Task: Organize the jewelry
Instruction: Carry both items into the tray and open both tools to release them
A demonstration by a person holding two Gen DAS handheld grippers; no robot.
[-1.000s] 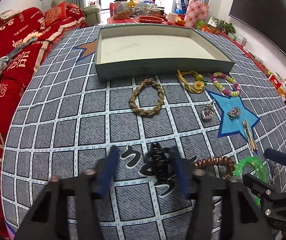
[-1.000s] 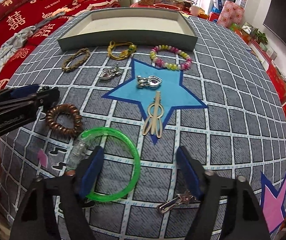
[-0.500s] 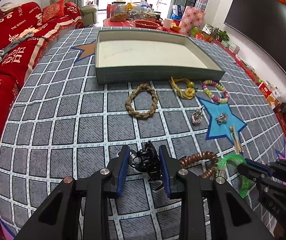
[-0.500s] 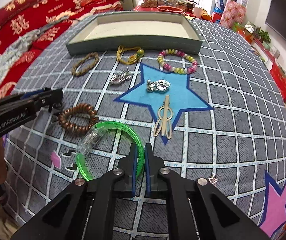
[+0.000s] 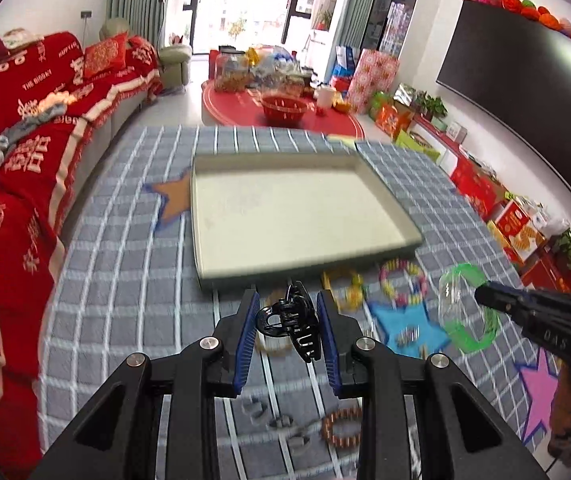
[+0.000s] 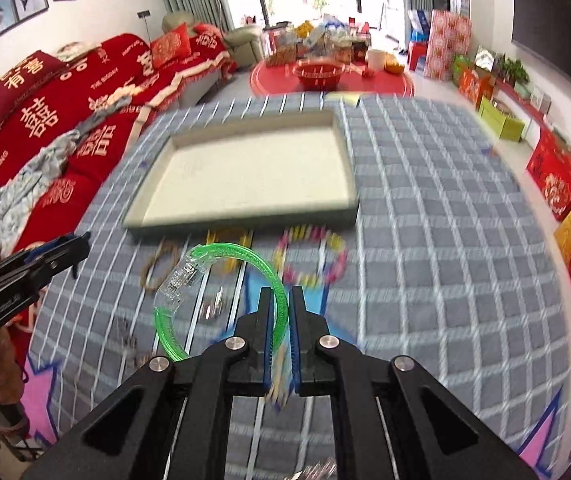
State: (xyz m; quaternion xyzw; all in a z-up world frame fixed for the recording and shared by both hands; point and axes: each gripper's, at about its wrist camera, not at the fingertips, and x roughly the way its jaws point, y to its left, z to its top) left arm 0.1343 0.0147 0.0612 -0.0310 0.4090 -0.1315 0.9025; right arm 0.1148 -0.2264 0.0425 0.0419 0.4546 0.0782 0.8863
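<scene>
Grey grid-patterned tablecloth point(image 5: 133, 280) is dropping away beneath me | shallow grey tray with cream floor point(image 5: 397, 216) is looming nearer than a second ago | I am carrying both pickups toward it: right gripper point(image 6: 283, 312) clamping translucent green plastic bangle point(image 6: 245, 252), left gripper point(image 5: 287, 320) squeezing black plastic claw hair clip point(image 5: 291, 322), both lifted off the cloth since last frame.

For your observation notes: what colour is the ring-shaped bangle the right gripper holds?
Translucent green plastic bangle, clear clasp; right wrist view.
</scene>
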